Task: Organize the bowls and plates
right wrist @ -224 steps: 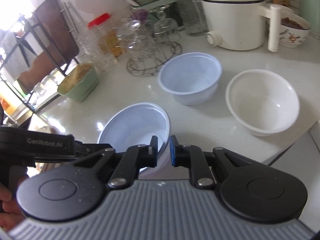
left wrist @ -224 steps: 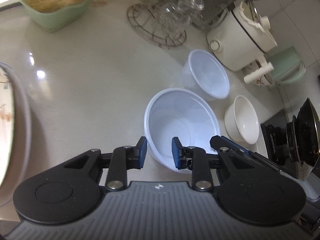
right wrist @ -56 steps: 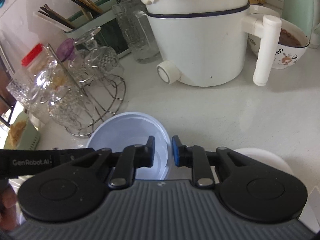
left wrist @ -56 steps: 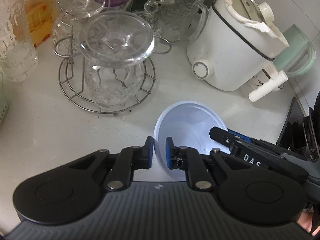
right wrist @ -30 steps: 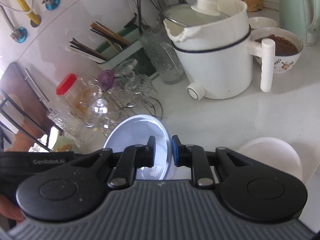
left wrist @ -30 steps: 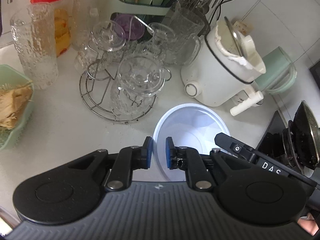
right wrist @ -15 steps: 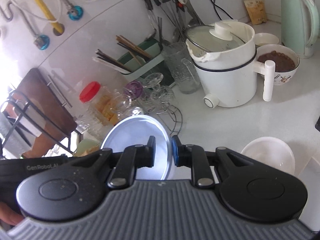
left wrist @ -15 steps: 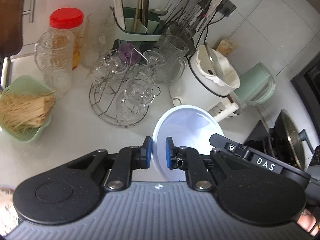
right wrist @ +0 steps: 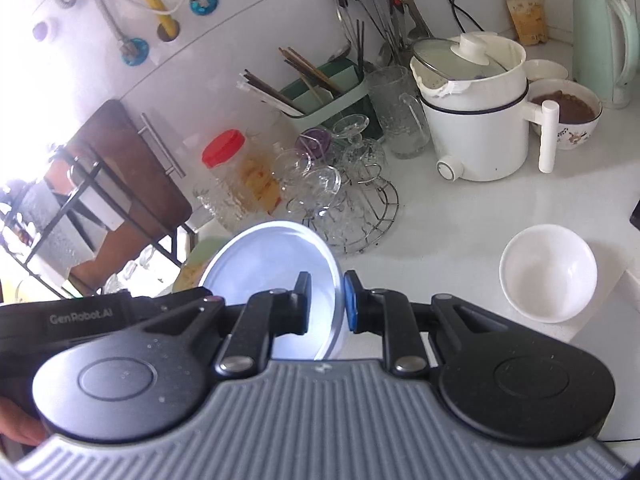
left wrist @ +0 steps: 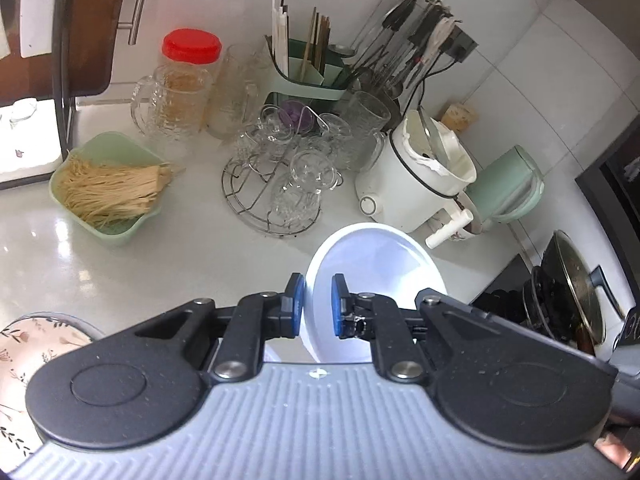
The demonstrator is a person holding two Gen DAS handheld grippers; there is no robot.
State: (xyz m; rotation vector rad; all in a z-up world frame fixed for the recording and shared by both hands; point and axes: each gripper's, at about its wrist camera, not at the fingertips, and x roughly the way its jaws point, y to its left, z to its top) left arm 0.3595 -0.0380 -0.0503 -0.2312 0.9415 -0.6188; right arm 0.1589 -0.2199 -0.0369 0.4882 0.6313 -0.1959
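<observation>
While both grippers carry the load high over the counter (left wrist: 120,264), start at the far left, where a floral plate (left wrist: 24,364) peeks in at the edge, then a green tray of dry noodles (left wrist: 108,192) and the wire rack of glasses (left wrist: 280,184) crowd the middle. Now the left gripper (left wrist: 318,304): its blue pads are clamped on the near rim of the pale blue bowl (left wrist: 376,264), one pad outside the wall, one inside, and the bowl hangs clear of the counter, tipped toward the camera. Across from it the right gripper (right wrist: 326,304) pinches the opposite rim of the same bowl, again one pad each side. Whether a second blue bowl is nested inside, I cannot tell from here. Further right sit the white electric pot (right wrist: 480,120) with its handle sticking out, a patterned bowl of brown food (right wrist: 568,116), the green kettle (right wrist: 604,40), and a small white bowl (right wrist: 548,272) alone near the counter's edge. Here is the worry, as I judge it: two thin rim pinches on smooth plastic, so if the hands drift apart or twist unevenly the rim could slip out and drop onto the glassware below. A low swing rightward could also clip that pot handle, or nudge the white bowl off the edge.
</observation>
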